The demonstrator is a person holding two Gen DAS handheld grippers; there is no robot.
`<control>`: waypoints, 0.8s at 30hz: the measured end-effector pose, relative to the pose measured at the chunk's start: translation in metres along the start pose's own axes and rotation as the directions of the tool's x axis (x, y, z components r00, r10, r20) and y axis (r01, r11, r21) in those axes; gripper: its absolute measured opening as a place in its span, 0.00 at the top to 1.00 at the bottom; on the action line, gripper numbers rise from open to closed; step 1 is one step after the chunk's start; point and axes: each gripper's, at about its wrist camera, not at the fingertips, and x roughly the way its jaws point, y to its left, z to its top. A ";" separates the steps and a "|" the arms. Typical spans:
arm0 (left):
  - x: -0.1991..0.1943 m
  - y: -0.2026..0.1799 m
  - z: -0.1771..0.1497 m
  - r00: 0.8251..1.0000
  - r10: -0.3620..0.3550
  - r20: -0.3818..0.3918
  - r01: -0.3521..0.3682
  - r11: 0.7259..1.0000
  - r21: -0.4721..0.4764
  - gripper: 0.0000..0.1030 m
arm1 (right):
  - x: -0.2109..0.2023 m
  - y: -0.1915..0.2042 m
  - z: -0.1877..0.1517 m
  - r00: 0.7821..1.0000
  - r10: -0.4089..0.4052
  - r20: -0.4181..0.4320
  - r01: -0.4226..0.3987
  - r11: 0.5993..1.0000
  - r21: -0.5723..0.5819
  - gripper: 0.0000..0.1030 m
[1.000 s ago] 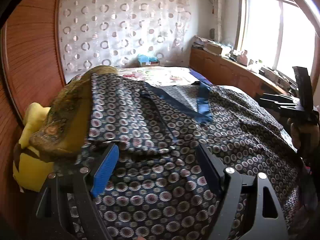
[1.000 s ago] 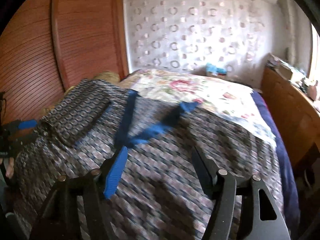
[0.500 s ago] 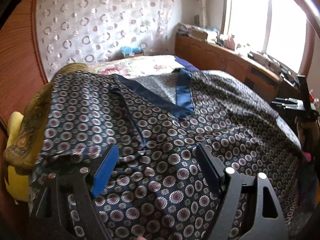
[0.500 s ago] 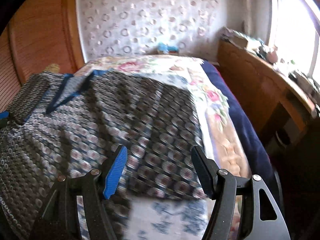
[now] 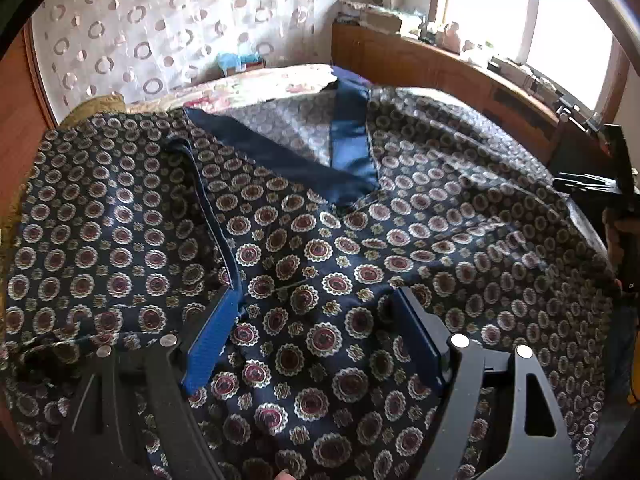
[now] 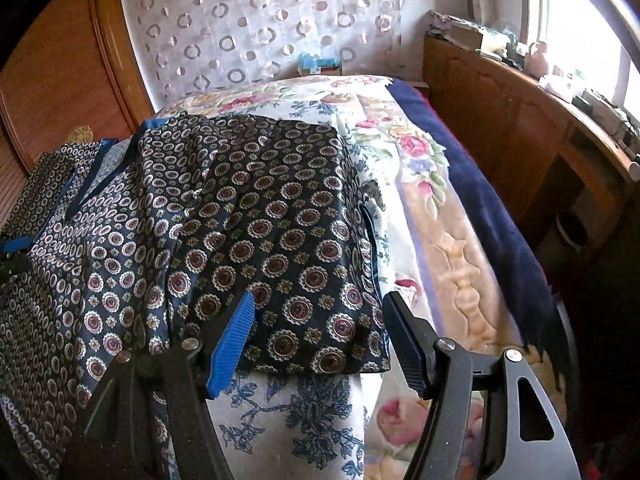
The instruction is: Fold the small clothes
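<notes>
While both tools hang above the cloth, the left gripper (image 5: 316, 336) has its fingers spread apart with nothing clamped, the blue-padded finger (image 5: 212, 344) lying next to a dark piped seam of the patterned garment (image 5: 320, 248). The right gripper (image 6: 320, 336) likewise has its fingers apart and empty, framing the garment's near right corner, where the hem ends over the floral bedspread (image 6: 400, 148).

The garment, dark navy with rows of round medallions, lies spread across the bed with a solid blue neckband (image 5: 348, 140) forming a V toward the far side; its paler inner face shows inside that V. In the left wrist view the right gripper appears at the right edge, held by a hand (image 5: 618, 232).

A navy blanket (image 6: 480, 200) runs along the right edge of the bed. Farther out stand a wooden cabinet (image 6: 520, 120) below a bright window (image 5: 532, 12), a ring-patterned curtain (image 6: 260, 28) at the far wall, and wooden panelling (image 6: 60, 60) on the left.
</notes>
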 end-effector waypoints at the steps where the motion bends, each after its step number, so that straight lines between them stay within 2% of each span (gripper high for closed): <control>1: 0.002 0.000 0.000 1.000 0.008 -0.005 -0.008 1.000 0.004 0.22 | 0.001 -0.001 0.000 1.000 0.005 -0.005 -0.005 1.000 0.002 0.34; 2: 0.003 -0.001 0.000 1.000 0.015 -0.006 -0.015 1.000 0.010 0.22 | -0.001 -0.005 -0.002 1.000 0.010 -0.009 -0.010 1.000 0.005 0.34; 5: 0.006 -0.003 -0.001 1.000 0.030 0.003 -0.030 0.999 0.032 0.20 | -0.002 -0.009 -0.007 0.999 0.044 -0.012 -0.044 0.999 0.008 0.47; 7: 0.009 -0.007 -0.002 1.000 0.028 -0.008 -0.027 0.998 0.050 0.11 | -0.007 -0.011 -0.009 0.998 0.057 -0.002 -0.057 0.998 0.009 0.67; 10: 0.013 -0.013 -0.001 0.999 0.017 -0.028 -0.015 0.997 0.075 0.00 | -0.010 -0.012 -0.010 0.999 0.036 0.013 -0.036 0.999 0.000 0.76; 11: 0.014 -0.013 -0.001 0.999 0.015 -0.032 -0.012 0.997 0.077 0.00 | -0.010 -0.013 -0.011 0.999 0.030 0.012 -0.030 1.000 -0.004 0.78; 13: 0.016 -0.012 0.000 0.999 0.013 -0.032 -0.011 0.997 0.074 0.00 | -0.011 -0.014 -0.012 1.000 0.017 0.016 -0.017 1.000 -0.011 0.92; 14: 0.015 -0.012 0.000 0.999 0.014 -0.032 -0.012 0.997 0.074 0.00 | -0.012 -0.014 -0.012 1.000 0.007 0.017 -0.007 1.000 -0.016 0.96; 19: 0.015 -0.013 -0.001 0.999 0.015 -0.032 -0.012 0.997 0.074 0.00 | -0.021 -0.006 -0.009 0.999 0.015 0.044 -0.012 0.998 -0.057 0.99; 24: 0.016 -0.012 0.000 0.999 0.022 -0.031 -0.020 0.998 0.067 0.00 | -0.041 0.018 -0.002 0.990 0.076 0.120 -0.064 0.993 -0.099 0.99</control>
